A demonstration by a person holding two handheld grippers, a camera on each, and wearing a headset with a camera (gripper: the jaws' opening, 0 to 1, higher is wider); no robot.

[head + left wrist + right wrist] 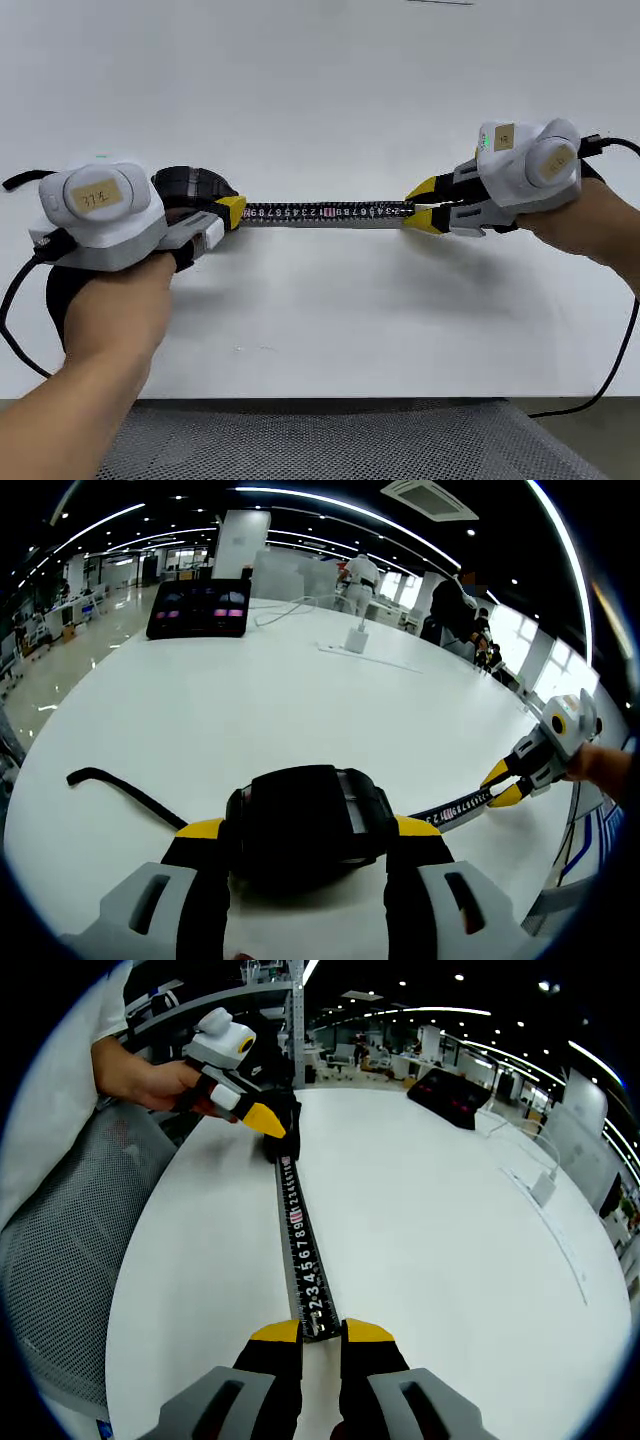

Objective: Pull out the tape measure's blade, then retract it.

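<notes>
My left gripper (228,212) clamps the tape measure case (190,186), my right gripper (424,208) pinches the end of the blade (325,212) stretched between them.

The tape measure case (190,186) sits left, in the left gripper (228,212); its blade (325,212) runs right over the table (320,90) into the right gripper (424,206)

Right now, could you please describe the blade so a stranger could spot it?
Over the white table, find the black case in the left gripper. The blade is the dark strip running from it to the right gripper. Unlike the cables, it is numbered.
</notes>
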